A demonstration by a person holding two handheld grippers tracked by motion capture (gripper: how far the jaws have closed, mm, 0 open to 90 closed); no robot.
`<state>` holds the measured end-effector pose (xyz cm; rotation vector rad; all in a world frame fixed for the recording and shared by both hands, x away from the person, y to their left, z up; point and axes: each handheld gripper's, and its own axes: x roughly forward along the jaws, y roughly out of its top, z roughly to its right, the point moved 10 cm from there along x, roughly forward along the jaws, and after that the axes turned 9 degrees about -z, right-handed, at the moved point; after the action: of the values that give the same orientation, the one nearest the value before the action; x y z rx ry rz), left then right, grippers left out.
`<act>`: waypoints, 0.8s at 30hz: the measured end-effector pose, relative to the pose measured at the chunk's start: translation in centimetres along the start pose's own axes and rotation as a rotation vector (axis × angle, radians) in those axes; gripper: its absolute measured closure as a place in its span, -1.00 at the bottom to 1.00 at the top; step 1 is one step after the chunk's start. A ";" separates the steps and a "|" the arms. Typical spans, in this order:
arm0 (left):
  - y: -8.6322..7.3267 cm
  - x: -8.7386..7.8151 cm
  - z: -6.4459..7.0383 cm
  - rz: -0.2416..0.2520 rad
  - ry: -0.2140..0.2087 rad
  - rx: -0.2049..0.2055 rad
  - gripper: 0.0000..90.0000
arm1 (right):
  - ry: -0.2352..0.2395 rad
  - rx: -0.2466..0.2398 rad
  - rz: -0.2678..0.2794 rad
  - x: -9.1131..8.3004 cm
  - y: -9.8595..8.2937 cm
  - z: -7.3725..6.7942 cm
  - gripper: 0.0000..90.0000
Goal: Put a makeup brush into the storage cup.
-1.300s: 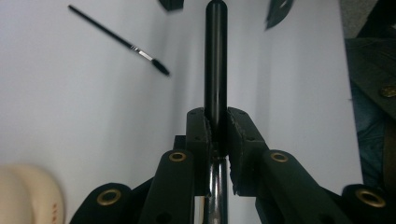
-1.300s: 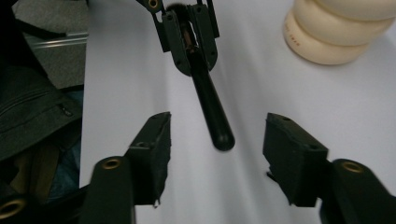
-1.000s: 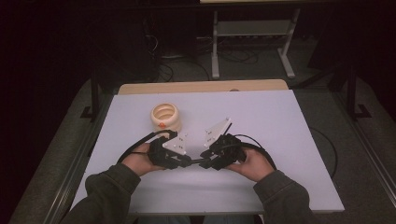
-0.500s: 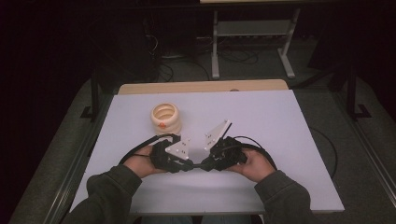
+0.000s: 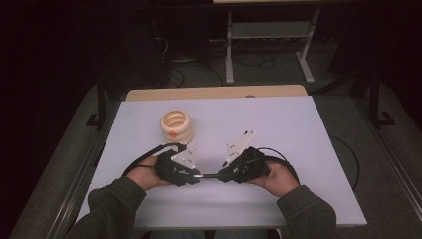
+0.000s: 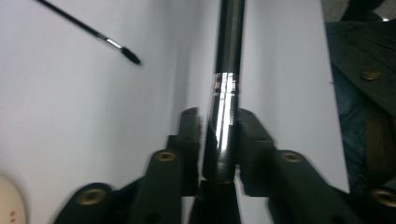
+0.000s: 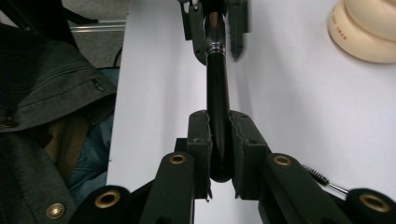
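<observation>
High view: both grippers meet low on the bench [image 5: 298, 119], black mascara tube [image 5: 209, 175] between them. Left gripper view: fingers [image 6: 189, 140] clenched on the tube's chrome end. Right gripper view: fingers [image 7: 200, 140] grasping its black end, wand [image 7: 322, 179] lying alongside.

My black tube [image 5: 209, 175] with its silver band lies level, low centre of the high view, above the white table [image 5: 308, 139], each end clamped in my jaws.

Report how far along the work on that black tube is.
Done: both ends are gripped, the left hand-held gripper shut on the black tube's chrome-banded end, the right hand-held gripper on its rounded end. In hand: holding it level above the table. Left: the tube looks unseparated.
</observation>
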<state>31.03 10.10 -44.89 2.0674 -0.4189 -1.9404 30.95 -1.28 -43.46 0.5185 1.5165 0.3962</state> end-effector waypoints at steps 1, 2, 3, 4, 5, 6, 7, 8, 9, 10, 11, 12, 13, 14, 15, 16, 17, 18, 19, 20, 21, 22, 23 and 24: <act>-0.1 0.0 0.1 -0.015 0.000 0.008 0.66 | 0.002 0.002 0.000 0.1 0.0 0.0 0.74; -0.1 0.1 0.2 -0.015 -0.006 0.008 0.67 | 0.007 0.005 -0.005 0.2 -0.1 -0.1 0.73; -0.2 0.1 0.2 -0.025 -0.010 0.014 0.68 | 0.014 0.008 -0.012 0.3 -0.1 -0.1 0.72; -0.3 0.1 0.2 -0.030 -0.011 0.017 0.68 | 0.014 0.013 -0.015 0.4 -0.1 -0.1 0.69; -0.3 0.2 0.2 -0.032 -0.012 0.018 0.69 | 0.005 0.021 -0.023 0.4 -0.1 0.1 0.63; -0.3 0.2 0.2 -0.037 -0.011 0.017 0.69 | 0.005 0.020 -0.032 0.5 -0.1 0.2 0.61; -0.4 0.2 0.1 -0.050 -0.007 0.025 0.69 | 0.009 0.016 -0.038 0.6 -0.1 0.2 0.59; -0.5 0.3 0.1 -0.058 -0.005 0.025 0.69 | 0.001 0.017 -0.050 0.6 -0.1 0.2 0.58; -0.5 0.4 0.1 -0.063 -0.007 0.022 0.69 | 0.002 0.016 -0.063 0.7 -0.1 0.1 0.58; -0.6 0.4 0.2 -0.068 -0.009 0.023 0.69 | 0.004 0.008 -0.071 0.8 -0.1 0.1 0.58; -0.6 0.5 0.2 -0.071 -0.013 0.021 0.69 | 0.004 0.005 -0.080 1.0 -0.1 0.1 0.59; -0.6 0.5 0.3 -0.072 -0.015 0.025 0.69 | -0.003 0.000 -0.095 1.1 -0.1 0.0 0.62; -0.6 0.5 0.3 -0.079 -0.016 0.031 0.69 | -0.003 -0.007 -0.107 1.3 -0.1 0.0 0.65; -0.6 0.5 0.4 -0.080 -0.017 0.032 0.69 | -0.009 -0.015 -0.123 1.5 -0.2 0.0 0.70; -0.5 0.5 0.5 -0.080 -0.013 0.036 0.69 | -0.011 -0.019 -0.133 1.7 -0.2 -0.1 0.71; -0.5 0.4 0.6 -0.079 -0.015 0.038 0.69 | -0.004 -0.016 -0.141 1.9 -0.3 -0.2 0.72; -0.5 0.3 0.6 -0.071 -0.022 0.037 0.69 | 0.001 -0.023 -0.150 2.0 -0.4 -0.2 0.73; -0.3 0.2 0.7 -0.050 -0.027 0.031 0.69 | 0.005 -0.024 -0.156 2.1 -0.4 -0.4 0.74; -0.2 0.0 0.7 -0.036 -0.035 0.028 0.69 | 0.005 -0.035 -0.161 2.2 -0.5 -0.5 0.74; -0.1 -0.2 0.7 -0.026 -0.039 0.032 0.69 | 0.005 -0.035 -0.165 2.2 -0.5 -0.6 0.74; -0.1 -0.3 0.8 -0.020 -0.041 0.031 0.69 | 0.004 -0.040 -0.164 2.1 -0.5 -0.6 0.74; 0.0 -0.4 0.8 -0.015 -0.040 0.029 0.69 | 0.004 -0.041 -0.159 2.0 -0.5 -0.7 0.74; 0.0 -0.4 0.8 -0.012 -0.040 0.027 0.69 | 0.003 -0.044 -0.153 2.0 -0.4 -0.6 0.74; 0.0 -0.5 0.8 -0.012 -0.042 0.027 0.69 | 0.003 -0.045 -0.149 1.9 -0.4 -0.6 0.75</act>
<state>30.23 10.30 -44.52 2.0536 -0.4449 -1.9984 30.34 -0.49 -45.23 0.3673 1.5347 0.3146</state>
